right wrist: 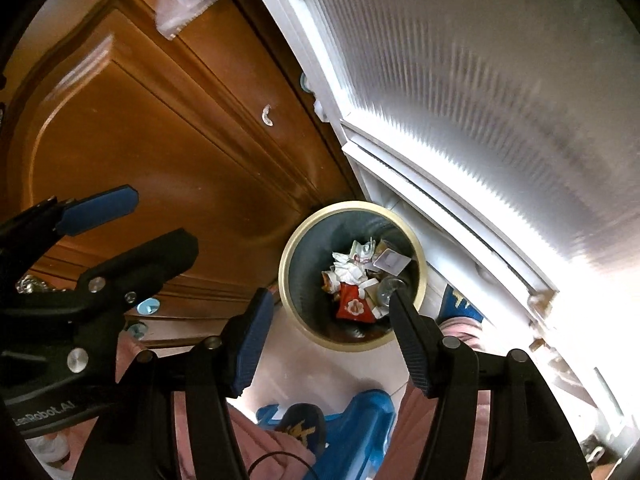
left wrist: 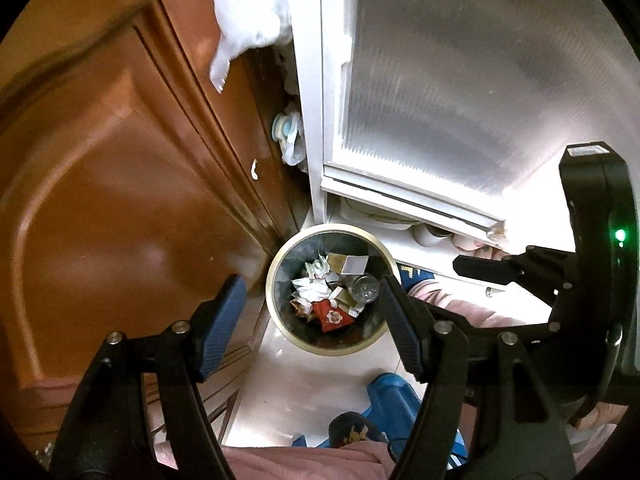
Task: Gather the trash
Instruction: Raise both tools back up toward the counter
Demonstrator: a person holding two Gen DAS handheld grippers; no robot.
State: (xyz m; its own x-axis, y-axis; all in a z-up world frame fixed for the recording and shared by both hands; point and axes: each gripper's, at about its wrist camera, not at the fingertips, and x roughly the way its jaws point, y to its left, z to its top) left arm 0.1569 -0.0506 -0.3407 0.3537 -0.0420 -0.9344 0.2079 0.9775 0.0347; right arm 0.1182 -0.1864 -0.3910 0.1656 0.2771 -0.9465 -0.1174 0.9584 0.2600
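Note:
A round trash bin [left wrist: 276, 304] with a cream rim stands on the floor in the corner between a brown wooden door and a white frosted door. It holds crumpled paper [left wrist: 312, 288], a red packet [left wrist: 332, 316], card pieces and a clear bottle [left wrist: 364, 287]. My left gripper [left wrist: 312, 328] is open and empty, high above the bin. My right gripper [right wrist: 328, 340] is open and empty, also above the bin [right wrist: 288, 280]. The right gripper shows at the right edge of the left wrist view [left wrist: 480, 268]; the left one shows at the left of the right wrist view [right wrist: 132, 224].
The brown wooden door [left wrist: 120, 184] fills the left side. The white frosted door [left wrist: 460, 92] stands at the right. A blue plastic object [left wrist: 392, 404] and pink-clothed legs [left wrist: 312, 460] are below the grippers. White plastic bags [left wrist: 248, 12] hang near the top.

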